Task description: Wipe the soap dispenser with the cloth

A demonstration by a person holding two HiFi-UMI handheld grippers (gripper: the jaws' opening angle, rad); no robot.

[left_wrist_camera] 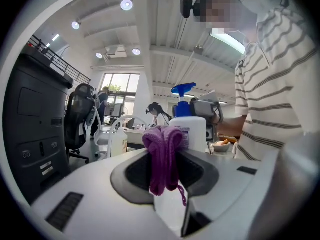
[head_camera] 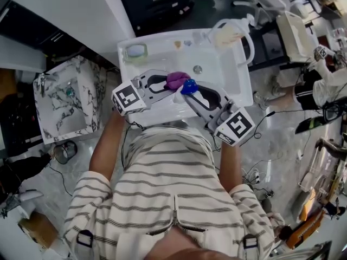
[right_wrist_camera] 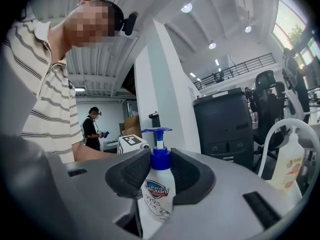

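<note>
Over the white sink (head_camera: 234, 80) I hold both grippers tip to tip. My left gripper (head_camera: 168, 82) is shut on a bunched purple cloth (head_camera: 175, 79); in the left gripper view the cloth (left_wrist_camera: 163, 156) hangs between the jaws of that gripper (left_wrist_camera: 165, 160). Right behind it stands the white soap dispenser (left_wrist_camera: 193, 130) with its blue pump. My right gripper (head_camera: 193, 91) is shut on that soap dispenser (head_camera: 189, 86), held upright by the body just below the blue collar (right_wrist_camera: 156, 191). The cloth sits against the bottle's side; I cannot tell whether it touches.
A pale bottle (head_camera: 226, 36) and a green soap dish (head_camera: 135, 51) stand on the sink's back ledge, with the drain (head_camera: 198, 69) in the basin. A marble basin (head_camera: 68, 99) lies on the floor at left. A black cabinet (right_wrist_camera: 225, 124) stands beyond.
</note>
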